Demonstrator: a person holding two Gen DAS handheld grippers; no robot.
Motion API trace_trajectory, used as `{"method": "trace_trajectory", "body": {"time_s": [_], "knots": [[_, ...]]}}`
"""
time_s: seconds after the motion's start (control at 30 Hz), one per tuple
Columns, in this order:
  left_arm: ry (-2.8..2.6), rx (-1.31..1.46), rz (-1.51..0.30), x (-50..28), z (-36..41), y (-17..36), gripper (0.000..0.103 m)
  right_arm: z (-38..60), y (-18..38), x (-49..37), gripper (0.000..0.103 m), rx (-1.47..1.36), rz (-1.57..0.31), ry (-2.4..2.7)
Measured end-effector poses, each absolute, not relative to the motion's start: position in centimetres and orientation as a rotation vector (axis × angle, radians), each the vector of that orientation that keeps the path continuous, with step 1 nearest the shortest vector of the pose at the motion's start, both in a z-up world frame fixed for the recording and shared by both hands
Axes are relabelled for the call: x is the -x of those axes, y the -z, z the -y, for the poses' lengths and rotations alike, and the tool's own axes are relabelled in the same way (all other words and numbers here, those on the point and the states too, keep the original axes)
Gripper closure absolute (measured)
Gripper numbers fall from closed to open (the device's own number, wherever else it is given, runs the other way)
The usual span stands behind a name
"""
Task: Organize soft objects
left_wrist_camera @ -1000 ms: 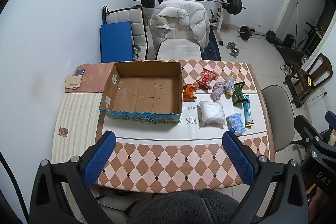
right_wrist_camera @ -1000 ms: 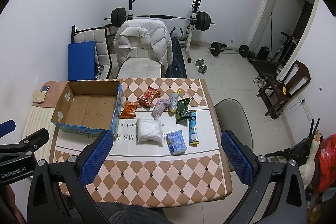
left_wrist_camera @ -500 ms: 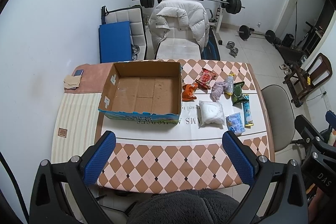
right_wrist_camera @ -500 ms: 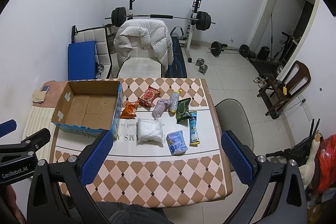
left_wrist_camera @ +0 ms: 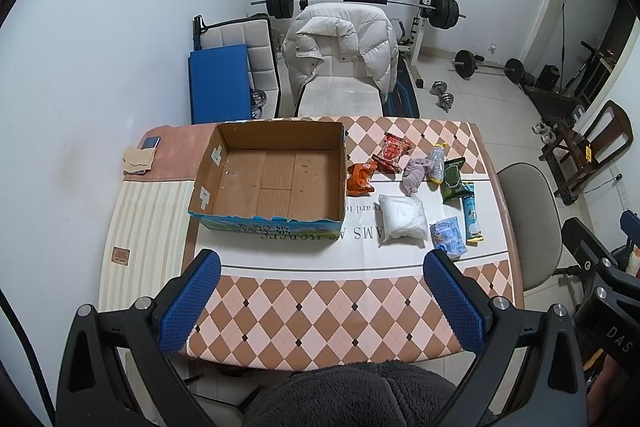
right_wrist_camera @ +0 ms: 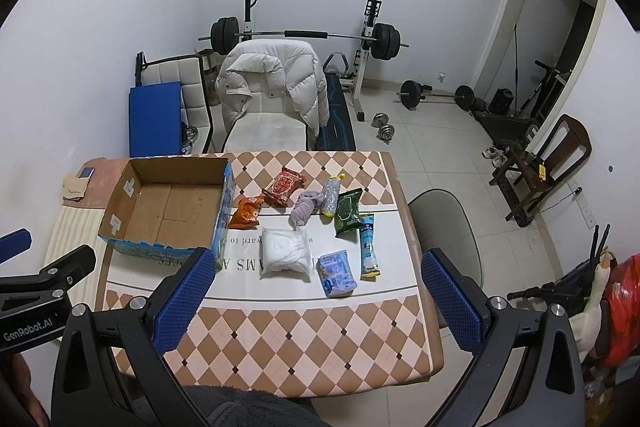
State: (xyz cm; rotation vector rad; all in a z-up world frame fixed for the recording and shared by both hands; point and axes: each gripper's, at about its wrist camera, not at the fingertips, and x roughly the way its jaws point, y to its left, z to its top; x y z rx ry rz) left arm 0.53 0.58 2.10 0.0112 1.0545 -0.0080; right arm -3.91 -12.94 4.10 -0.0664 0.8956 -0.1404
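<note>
An open, empty cardboard box stands on the left part of the checkered table. To its right lie several soft items: a white pouch, an orange snack bag, a red snack bag, a grey cloth, a green bag, a blue tissue pack and a slim blue packet. My left gripper and right gripper are both open, empty, held high above the table's near edge.
A chair with a white puffer jacket stands behind the table. A grey chair stands at the right side. A barbell rack and loose weights sit at the back. A phone and cloth lie at the far left.
</note>
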Motion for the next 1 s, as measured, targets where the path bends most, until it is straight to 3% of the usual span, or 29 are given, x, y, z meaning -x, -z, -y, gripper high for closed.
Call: {"method": "trace_trajectory", "body": {"time_s": [1.0], "knots": [[0.007,-0.017,-1.047,-1.22,-0.60,-2.46,0.000,12.88,-4.70,3.45,0.000,0.057,-0.894,0.132]]}}
